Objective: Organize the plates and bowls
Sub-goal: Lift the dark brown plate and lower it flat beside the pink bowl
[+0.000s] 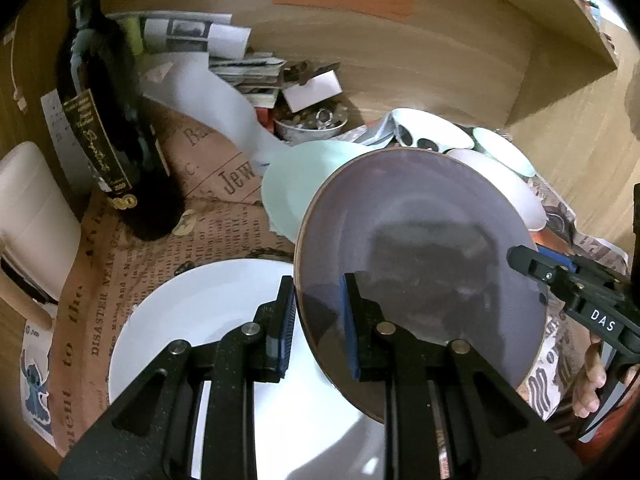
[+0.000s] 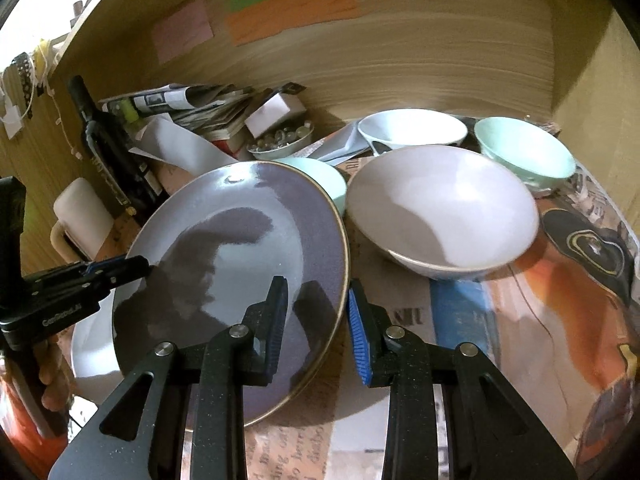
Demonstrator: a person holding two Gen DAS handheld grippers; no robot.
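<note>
Glossy round purple ceramic plate [image 1: 420, 248], tilted, rim pinched by left gripper [image 1: 318, 320]; right gripper [image 2: 318, 320] straddles opposite rim, fingers parted; white plate [image 1: 208, 312] beneath.

Glossy glazed ceramic on the purple plate [image 2: 240, 240], mirror-smooth and carrying dark reflections, with a thin brownish rim. Smooth glazed white on the white plate [image 1: 192, 312] and the large white bowl [image 2: 440, 208]; pale mint glaze on the green bowl [image 2: 524, 152]. Matt black plastic on the left gripper [image 1: 316, 320] and right gripper [image 2: 318, 320], faintly speckled — ribbed blue rubbery pads [image 2: 358, 332], bright metal pivot pins. Dark shiny glass on the wine bottle [image 1: 108, 128], with a black-and-gold paper label. Printed paper lining [image 1: 120, 272] underneath, matt and creased. Matt wood grain on the cabinet walls [image 2: 400, 60] — flat coloured paper notes [image 2: 292, 12] stuck on.
</note>
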